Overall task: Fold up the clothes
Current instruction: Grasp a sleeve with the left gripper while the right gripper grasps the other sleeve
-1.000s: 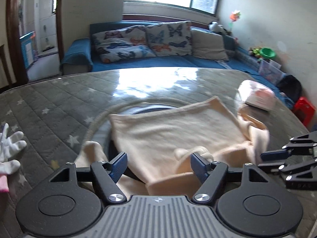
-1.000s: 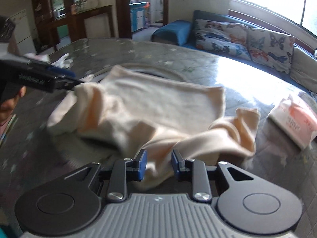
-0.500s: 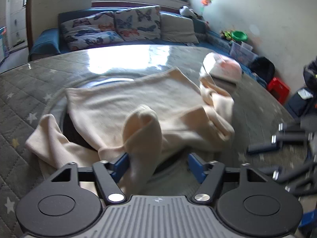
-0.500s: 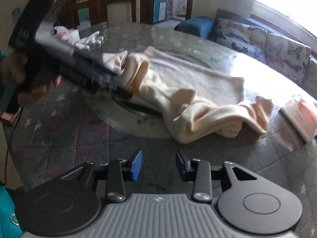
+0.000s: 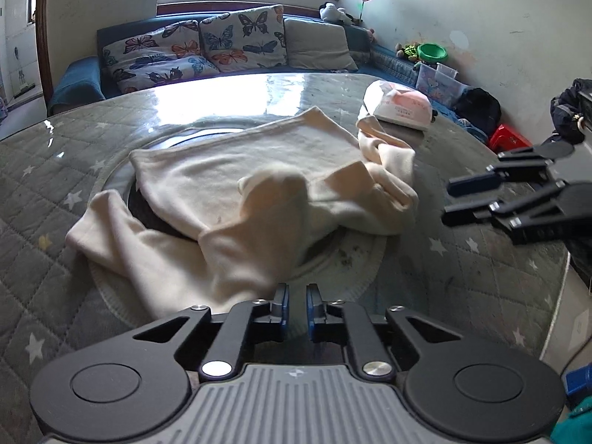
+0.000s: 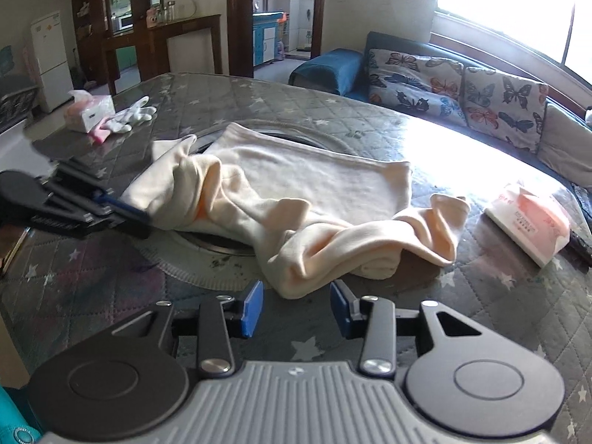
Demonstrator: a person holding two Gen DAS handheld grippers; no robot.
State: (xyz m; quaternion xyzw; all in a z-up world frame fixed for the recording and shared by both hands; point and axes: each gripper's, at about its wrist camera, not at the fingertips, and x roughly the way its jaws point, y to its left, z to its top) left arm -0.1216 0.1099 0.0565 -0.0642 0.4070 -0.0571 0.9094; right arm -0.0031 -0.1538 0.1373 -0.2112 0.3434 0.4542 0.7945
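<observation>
Cream garment [image 5: 259,185] lay rumpled on the quilted table [image 5: 37,170], while my left gripper [image 5: 297,305] sat nearly clenched on nothing beside its hem and my right gripper [image 6: 296,305] hung released.

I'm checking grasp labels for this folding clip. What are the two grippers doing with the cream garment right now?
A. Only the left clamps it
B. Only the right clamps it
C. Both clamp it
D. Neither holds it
D: the left gripper has nothing between its nearly closed fingers and the right gripper is open, while the cream garment lies loose on the table.
</observation>
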